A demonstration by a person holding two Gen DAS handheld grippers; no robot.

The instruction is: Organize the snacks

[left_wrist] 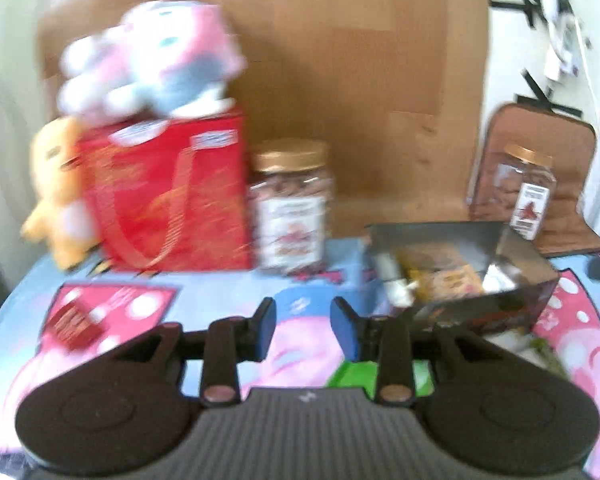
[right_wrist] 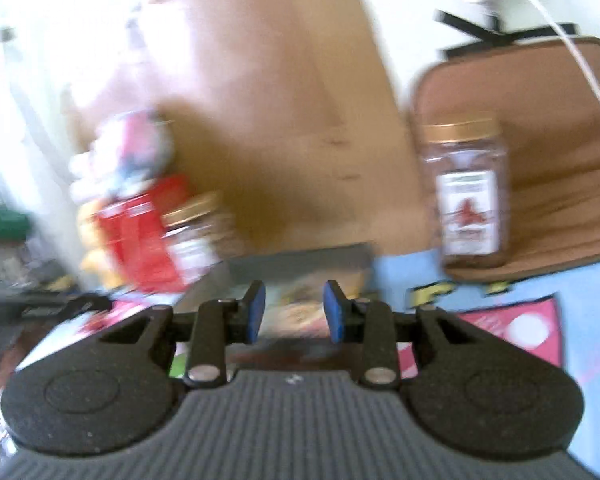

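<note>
Both views are blurred. In the left wrist view a dark open box (left_wrist: 516, 248) holds several snack packets (left_wrist: 440, 276) on the right of the table. A gold-lidded jar (left_wrist: 292, 208) stands beside a red snack box (left_wrist: 172, 196); a second jar (left_wrist: 516, 188) stands at the far right. My left gripper (left_wrist: 303, 326) is open and empty above the tablecloth, left of the dark box. My right gripper (right_wrist: 294, 312) is open and empty, over the dark box (right_wrist: 300, 260) and its packets (right_wrist: 300, 308). A jar (right_wrist: 466, 196) stands to its right, another jar (right_wrist: 196, 236) and the red box (right_wrist: 140, 236) to its left.
A pink-and-grey plush (left_wrist: 156, 56) lies on the red box and a yellow plush (left_wrist: 56, 188) leans beside it. A small red packet (left_wrist: 74, 326) lies on the cartoon tablecloth (left_wrist: 228, 284). A cardboard sheet (left_wrist: 340, 80) stands behind; a brown cushion (right_wrist: 560, 160) is at the right.
</note>
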